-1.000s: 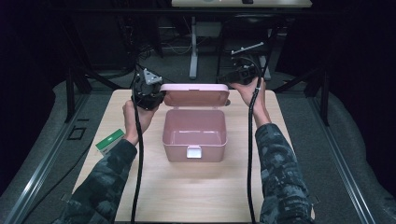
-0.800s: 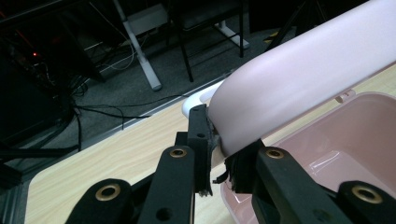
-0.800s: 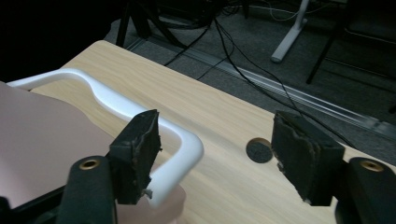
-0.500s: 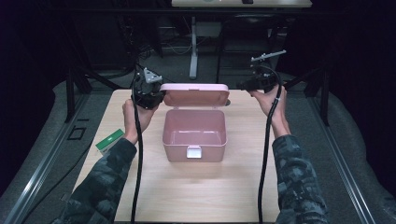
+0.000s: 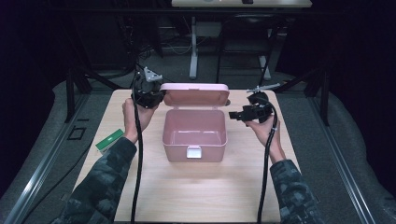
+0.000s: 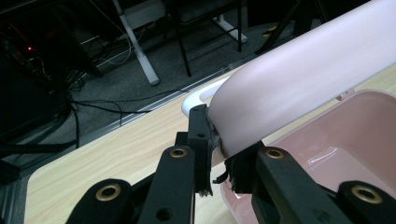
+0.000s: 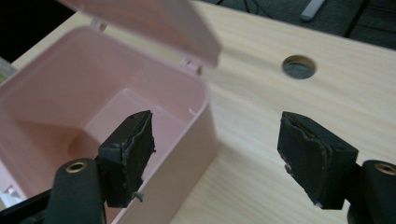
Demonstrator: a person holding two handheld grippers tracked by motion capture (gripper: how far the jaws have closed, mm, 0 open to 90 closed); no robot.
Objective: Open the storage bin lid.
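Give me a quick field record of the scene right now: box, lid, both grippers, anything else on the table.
box: pink plastic box, open, nothing inside, mid-table
lid: pink lid raised behind the box
left gripper: left gripper shut on the lid's corner edge
right gripper: right gripper open, jaws have just been opening, nothing between them, beside the box's right wall
other: green packet at the wooden table left edge

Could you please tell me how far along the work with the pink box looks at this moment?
Done: the pink box stands open and looks empty, its lid raised. In hand: the left gripper is clamped on the lid's edge. The right gripper is open beside the box's wall, holding nothing. Left: probably steadying the box.
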